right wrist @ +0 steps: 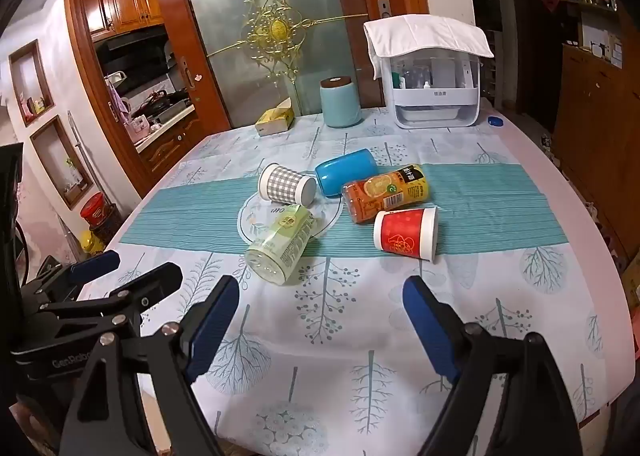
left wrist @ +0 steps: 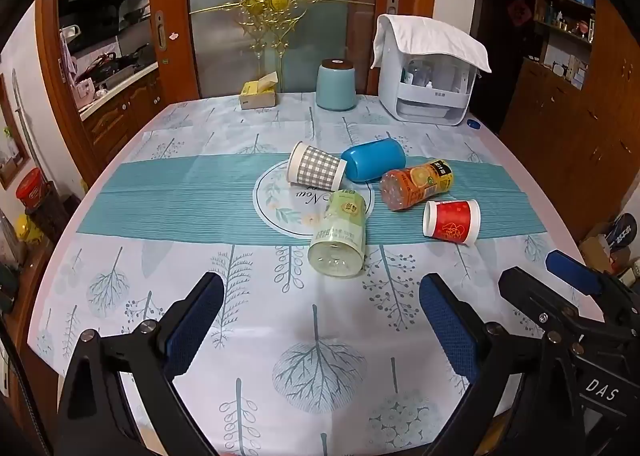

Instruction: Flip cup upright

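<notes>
Left gripper: I see both blue pads spread wide, nothing between them, hovering over the near part of the tablecloth.
Right gripper: I read it the same, fingers wide apart and empty, near edge of table.
Red cup: on its side on the teal stripe, nearest my right gripper, mouth toward the right in the right view.
Checked cup: on its side at the round emblem, its base against the blue cup, also lying down.
Green bottle: lying down, base toward me.
Orange bottle: lying just beside the blue cup and near the red cup.
Far edge: teal canister, white dispenser under a cloth, yellow box.
</notes>
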`<state>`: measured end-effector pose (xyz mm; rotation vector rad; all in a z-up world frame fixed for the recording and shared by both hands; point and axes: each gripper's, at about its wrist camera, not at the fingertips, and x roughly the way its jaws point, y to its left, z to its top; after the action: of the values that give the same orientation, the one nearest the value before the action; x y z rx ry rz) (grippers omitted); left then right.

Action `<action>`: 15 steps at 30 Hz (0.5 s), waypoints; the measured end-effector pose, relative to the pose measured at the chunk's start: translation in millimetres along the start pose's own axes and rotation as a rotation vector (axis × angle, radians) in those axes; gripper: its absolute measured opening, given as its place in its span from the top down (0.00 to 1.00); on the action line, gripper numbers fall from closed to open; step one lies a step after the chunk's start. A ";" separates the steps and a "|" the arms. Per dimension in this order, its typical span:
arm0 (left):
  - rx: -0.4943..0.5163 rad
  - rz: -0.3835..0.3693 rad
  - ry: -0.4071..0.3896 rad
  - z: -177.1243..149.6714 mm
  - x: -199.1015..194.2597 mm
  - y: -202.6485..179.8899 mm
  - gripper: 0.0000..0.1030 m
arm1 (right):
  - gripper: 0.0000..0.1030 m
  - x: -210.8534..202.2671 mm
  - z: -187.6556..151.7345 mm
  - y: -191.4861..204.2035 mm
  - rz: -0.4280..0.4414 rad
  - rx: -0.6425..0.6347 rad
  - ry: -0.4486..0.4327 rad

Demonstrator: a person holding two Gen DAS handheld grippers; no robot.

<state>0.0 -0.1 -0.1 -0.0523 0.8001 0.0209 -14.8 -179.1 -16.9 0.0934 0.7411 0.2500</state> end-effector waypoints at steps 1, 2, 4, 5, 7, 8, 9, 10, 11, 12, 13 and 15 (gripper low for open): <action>-0.005 -0.005 0.000 0.0 -0.1 0.3 0.05 | 0.18 0.4 0.0 0.1 0.000 -0.001 -0.001; -0.004 -0.004 0.002 0.0 0.0 0.2 0.05 | 0.18 0.6 0.0 0.1 -0.003 -0.001 0.000; -0.003 -0.003 0.003 0.1 0.0 0.2 0.05 | 0.18 1.5 0.2 0.2 -0.004 -0.002 0.005; -0.003 -0.004 0.003 0.0 0.0 0.2 0.05 | 0.18 2.0 0.3 0.3 -0.005 -0.002 0.007; -0.005 -0.006 0.004 0.0 -0.1 0.3 0.05 | 0.18 2.4 0.4 0.5 -0.005 -0.002 0.008; -0.006 -0.007 0.004 -0.1 -0.3 0.1 0.05 | 0.18 2.7 0.5 0.5 -0.006 -0.002 0.008; -0.005 -0.007 0.004 -0.2 -0.5 -0.1 0.05 | 0.18 3.3 0.6 0.6 -0.007 -0.002 0.010; -0.007 -0.007 0.005 -0.1 -0.3 0.3 0.05 | 0.18 3.7 0.5 0.7 -0.006 -0.002 0.011; -0.007 -0.007 0.006 0.0 -0.1 0.3 0.05 | 0.18 3.9 0.4 0.5 -0.005 -0.002 0.011; -0.007 -0.007 0.005 -0.1 -0.2 0.2 0.05 | 0.18 4.2 0.3 0.4 -0.005 -0.002 0.011; -0.007 -0.008 0.006 0.0 -0.1 0.4 0.05 | 0.18 4.5 0.2 0.6 -0.005 -0.001 0.011; -0.006 -0.006 0.008 -0.1 -0.3 0.3 0.05 | 0.18 4.9 0.0 0.9 -0.006 -0.003 0.012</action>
<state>-0.3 0.2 0.0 -0.0610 0.8077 0.0172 -11.5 -177.0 -19.9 0.0867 0.7527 0.2460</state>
